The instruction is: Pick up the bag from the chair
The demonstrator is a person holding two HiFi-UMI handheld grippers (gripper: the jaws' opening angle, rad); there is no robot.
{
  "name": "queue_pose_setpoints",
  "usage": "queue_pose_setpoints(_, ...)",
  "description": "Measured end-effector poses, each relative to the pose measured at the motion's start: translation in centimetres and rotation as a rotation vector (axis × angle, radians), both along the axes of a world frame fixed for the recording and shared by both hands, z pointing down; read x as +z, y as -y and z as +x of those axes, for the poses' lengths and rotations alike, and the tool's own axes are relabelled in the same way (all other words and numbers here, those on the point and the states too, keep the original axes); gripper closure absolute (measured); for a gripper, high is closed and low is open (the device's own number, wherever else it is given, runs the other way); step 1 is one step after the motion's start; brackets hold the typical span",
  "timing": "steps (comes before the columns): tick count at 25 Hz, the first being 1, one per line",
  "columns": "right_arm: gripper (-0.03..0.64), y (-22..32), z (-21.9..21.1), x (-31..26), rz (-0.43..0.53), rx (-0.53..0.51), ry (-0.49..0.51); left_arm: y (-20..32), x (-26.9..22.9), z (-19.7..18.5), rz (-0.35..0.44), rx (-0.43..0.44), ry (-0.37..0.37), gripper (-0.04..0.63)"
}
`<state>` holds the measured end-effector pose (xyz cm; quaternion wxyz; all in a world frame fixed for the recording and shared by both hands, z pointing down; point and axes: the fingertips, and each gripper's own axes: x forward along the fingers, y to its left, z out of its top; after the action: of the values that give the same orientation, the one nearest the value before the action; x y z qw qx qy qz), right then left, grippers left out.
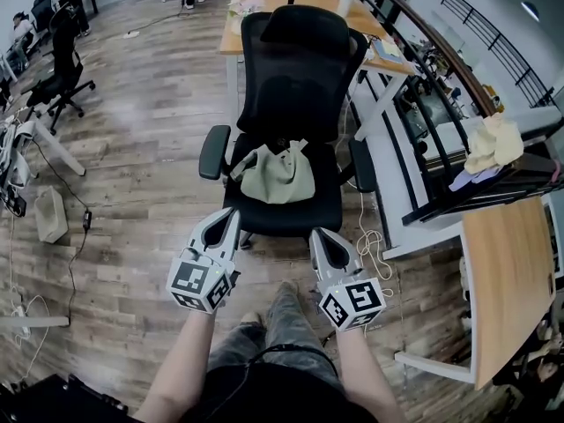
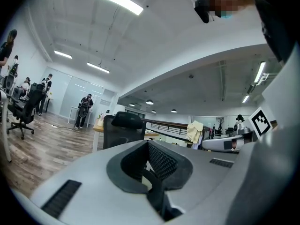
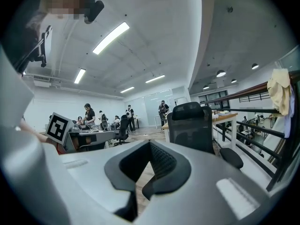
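— Both claws are sitting closed. The left claw (image 1: 231, 214) and the right claw (image 1: 322, 236) are each showing their jaws pressed together with nothing between them. They're hovering side by side just short of the chair's (image 1: 298, 77) front edge.

— And the bag (image 1: 278, 176)?

— It's lying slumped on the seat, between the armrests (image 1: 214, 151), with its gathered top pointing toward the backrest. Neither claw is touching it.

— So which step are we looking at?

— I'm reading it as the approach, with the pick-up not yet begun. Both gripper views are looking over the seat at the backrest, so the bag is sitting below their line of sight.

— What is the next move asking for?

— I'm judging that one claw is needing to spread its jaws, tip downward, and travel forward over the seat edge toward the gathered top or a strap. The cloth is looking soft, so pinching a fold is probably going to hold better than grabbing the body.
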<state>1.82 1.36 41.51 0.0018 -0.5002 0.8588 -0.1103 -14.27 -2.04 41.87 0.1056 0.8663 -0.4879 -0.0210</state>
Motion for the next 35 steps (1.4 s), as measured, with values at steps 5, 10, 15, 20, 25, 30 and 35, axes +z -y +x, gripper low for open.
queue_pose_setpoints(5,0.609,3.8,-0.6,1.0,-0.007,-0.029,0.016,3.2,0.5,0.2,-0.009,-0.008,-0.005,0.598)
queue_pose_setpoints(10,0.609,8.6,-1.3,1.7,-0.024,-0.085,0.005,7.7,1.4,1.0,-0.027,-0.016,-0.006,0.598)
queue_pose_setpoints(15,0.609,13.2,-0.4,3.4,-0.066,-0.114,-0.008,11.7,3.5,2.9,-0.070,-0.015,-0.008,0.598)
queue_pose_setpoints(20,0.609,16.7,0.4,6.4,-0.134,-0.125,-0.002,15.0,6.3,4.2,-0.127,-0.011,0.001,0.598)
queue_pose_setpoints(25,0.609,19.8,1.1,9.1,-0.194,-0.151,0.001,18.1,8.8,5.6,-0.178,-0.018,0.015,0.598)
queue_pose_setpoints(30,0.609,22.1,1.2,12.1,-0.256,-0.185,0.003,20.7,12.0,6.8,-0.258,-0.027,0.013,0.597)
queue_pose_setpoints(35,0.609,23.9,0.7,15.2,-0.312,-0.219,0.008,22.6,15.3,7.0,-0.332,-0.049,0.015,0.597)
